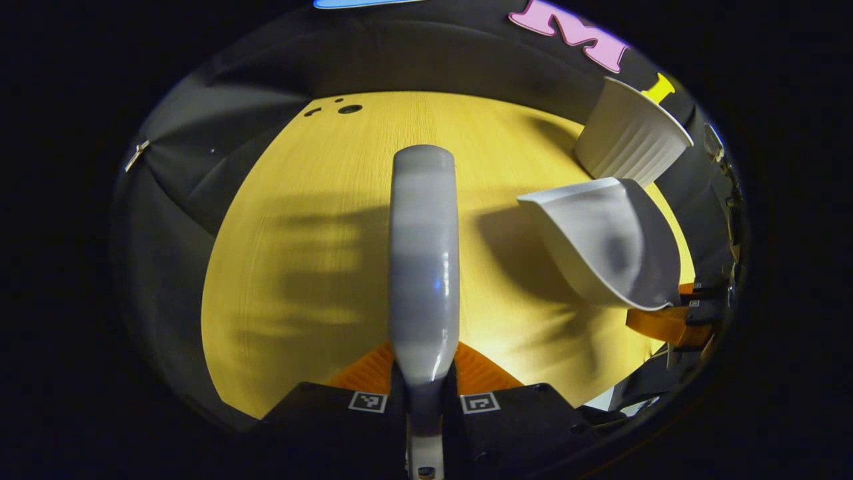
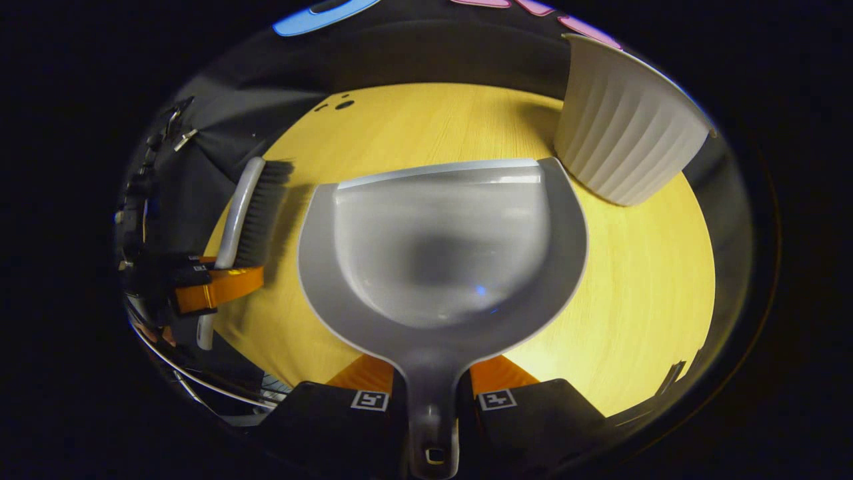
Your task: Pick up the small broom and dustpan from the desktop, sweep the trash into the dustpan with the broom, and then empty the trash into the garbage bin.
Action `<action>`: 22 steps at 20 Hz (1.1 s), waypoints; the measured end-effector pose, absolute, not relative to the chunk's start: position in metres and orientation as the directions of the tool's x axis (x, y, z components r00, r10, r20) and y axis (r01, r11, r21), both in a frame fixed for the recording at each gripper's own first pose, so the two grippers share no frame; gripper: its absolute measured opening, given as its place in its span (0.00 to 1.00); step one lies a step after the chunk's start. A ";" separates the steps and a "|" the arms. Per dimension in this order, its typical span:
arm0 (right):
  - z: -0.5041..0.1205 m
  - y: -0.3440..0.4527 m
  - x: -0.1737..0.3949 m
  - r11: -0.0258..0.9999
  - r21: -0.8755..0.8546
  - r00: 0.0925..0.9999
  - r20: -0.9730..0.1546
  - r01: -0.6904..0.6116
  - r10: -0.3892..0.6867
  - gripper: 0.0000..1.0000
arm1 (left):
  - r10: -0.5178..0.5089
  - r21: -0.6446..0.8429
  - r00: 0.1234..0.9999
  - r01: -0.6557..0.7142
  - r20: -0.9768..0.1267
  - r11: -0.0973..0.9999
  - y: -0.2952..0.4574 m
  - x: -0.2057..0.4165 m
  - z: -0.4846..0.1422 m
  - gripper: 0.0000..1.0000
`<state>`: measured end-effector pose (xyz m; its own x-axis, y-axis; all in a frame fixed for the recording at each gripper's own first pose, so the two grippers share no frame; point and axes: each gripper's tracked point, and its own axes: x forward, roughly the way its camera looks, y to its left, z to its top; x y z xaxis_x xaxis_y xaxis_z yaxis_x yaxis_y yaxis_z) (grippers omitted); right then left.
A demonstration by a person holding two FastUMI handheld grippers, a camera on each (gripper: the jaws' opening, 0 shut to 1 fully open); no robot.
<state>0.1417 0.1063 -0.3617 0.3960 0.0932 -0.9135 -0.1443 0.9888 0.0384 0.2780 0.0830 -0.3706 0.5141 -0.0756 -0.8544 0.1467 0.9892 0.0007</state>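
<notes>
My left gripper (image 1: 424,363) is shut on the small broom (image 1: 424,253), whose smooth grey back runs straight ahead over the yellow desktop (image 1: 300,267). In the right gripper view the broom (image 2: 250,207) shows dark bristles, gripped at the left by the left gripper (image 2: 213,283). My right gripper (image 2: 430,373) is shut on the handle of the grey dustpan (image 2: 443,253); its scoop looks bare inside. In the left gripper view the dustpan (image 1: 606,240) hangs tilted above the desktop, held by the right gripper (image 1: 673,320). The white ribbed garbage bin (image 2: 626,133) stands just beyond the dustpan's right corner.
The bin (image 1: 630,137) sits at the desktop's far right by the black cloth wall. Small dark holes (image 1: 346,109) mark the far left of the desktop. Shadows of both tools fall on the wood. The table's edge drops off to the left.
</notes>
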 end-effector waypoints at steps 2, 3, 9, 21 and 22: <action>-0.375 0.104 0.139 0.992 0.042 0.361 -0.929 -0.119 0.083 0.34 | -0.075 -0.010 0.485 0.135 -0.871 0.991 0.083 0.287 -0.377 0.26; -0.380 0.101 0.136 0.994 0.047 0.350 -0.933 -0.103 0.080 0.34 | -0.076 -0.014 0.477 0.134 -0.876 0.991 0.083 0.286 -0.376 0.23; -0.383 0.104 0.136 0.996 0.090 0.328 -0.941 -0.002 0.086 0.36 | -0.036 0.028 0.438 0.138 -0.898 0.990 0.085 0.286 -0.374 0.31; -0.338 0.110 0.140 0.986 0.165 0.433 -0.891 0.027 0.137 0.99 | -0.066 0.056 0.599 0.183 -0.798 0.982 0.054 0.270 -0.327 0.96; -0.325 0.110 0.140 0.984 0.178 0.462 -0.875 0.029 0.144 0.99 | -0.070 0.056 0.618 0.182 -0.783 0.982 0.049 0.264 -0.317 0.96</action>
<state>0.1405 0.1098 -0.3250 0.4617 0.1444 -0.8752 0.0291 0.9837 0.1776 0.2638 0.0488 -0.3167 0.6184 -0.0699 -0.7827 0.1819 0.9817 0.0560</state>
